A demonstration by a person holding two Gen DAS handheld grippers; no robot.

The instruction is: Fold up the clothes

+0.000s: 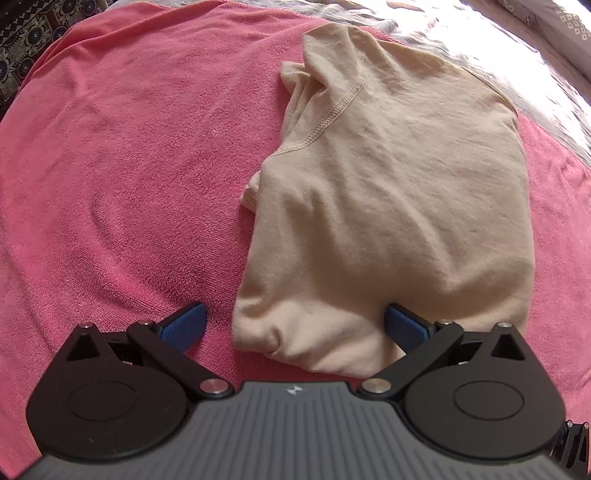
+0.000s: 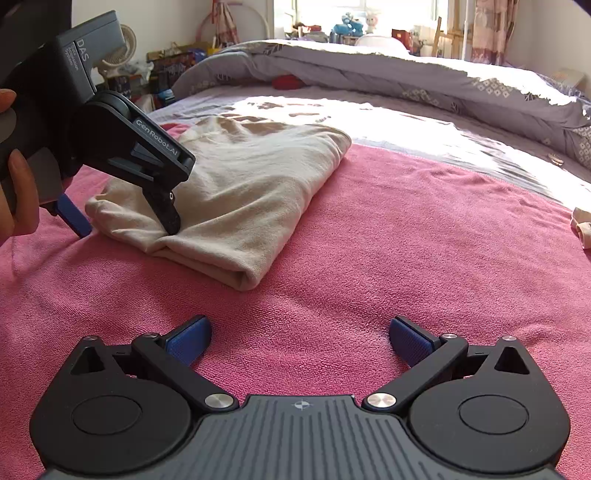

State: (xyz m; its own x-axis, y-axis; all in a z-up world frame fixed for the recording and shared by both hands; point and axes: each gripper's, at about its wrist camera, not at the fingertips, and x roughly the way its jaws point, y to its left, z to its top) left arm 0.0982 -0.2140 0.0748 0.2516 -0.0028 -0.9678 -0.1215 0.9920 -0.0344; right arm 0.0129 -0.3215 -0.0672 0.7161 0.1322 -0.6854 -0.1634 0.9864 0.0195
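At the near corner of the folded beige garment (image 1: 388, 206), the left gripper (image 1: 295, 326) stands wide open, straddling that corner: one blue pad (image 1: 400, 326) presses into the cloth while the other rests on the pink towel (image 1: 110, 184) just beside the garment, so nothing is pinched. The right wrist view shows the same gripper (image 2: 127, 225) from the side, tilted down onto the garment (image 2: 236, 192), with the person's hand (image 2: 13, 184) around its handle; the left view shows none of that. The right gripper (image 2: 299, 341) is also spread wide and holds nothing, hovering over bare pink towel (image 2: 406, 240) well apart from the garment. Only the left view shows the garment's stitched seam (image 1: 332, 114). Only the right view shows, beyond the garment, a grey quilt (image 2: 406, 74) and a sunlit window (image 2: 362, 14).
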